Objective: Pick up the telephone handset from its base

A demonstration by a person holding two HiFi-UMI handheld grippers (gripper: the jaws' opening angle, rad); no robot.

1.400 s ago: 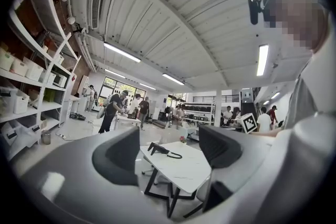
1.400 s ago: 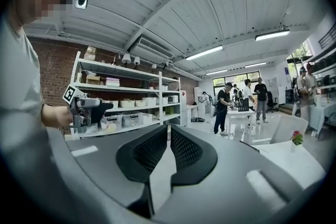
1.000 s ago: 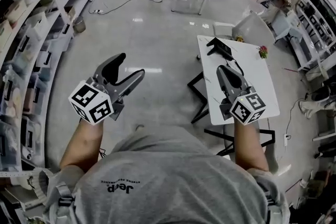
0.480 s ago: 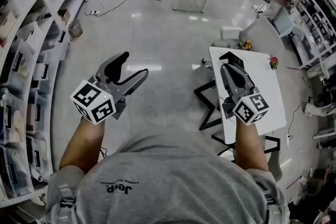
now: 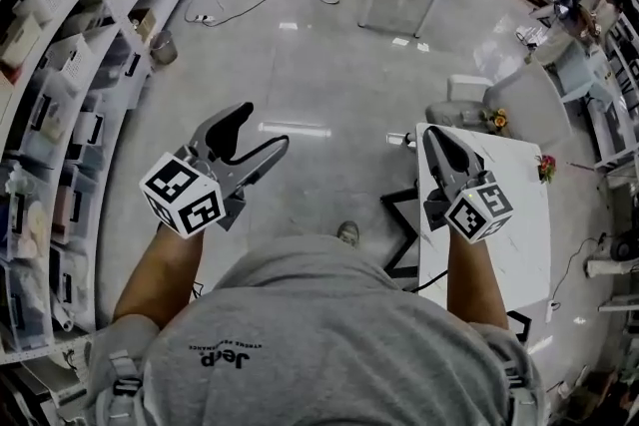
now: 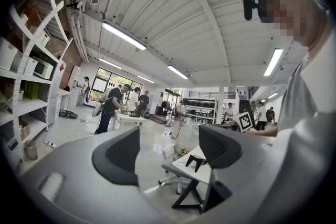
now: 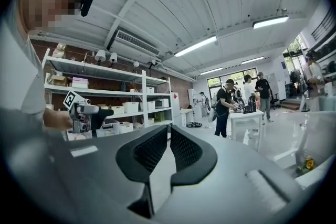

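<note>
at left, left gripper (image 5: 258, 133) spread wide and empty over the floor; far beyond its jaws, a small dark shape, likely the telephone (image 6: 195, 161), on the white table (image 5: 519, 214). probably light, rigid, slick plastic; best pinched across the handset's narrow middle. at right, right gripper (image 5: 433, 135) nearly closed, empty, over the table's far corner.

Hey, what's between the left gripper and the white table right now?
In the head view, just shiny floor and the toe of the person's shoe lie between the left gripper and the white table.
</note>
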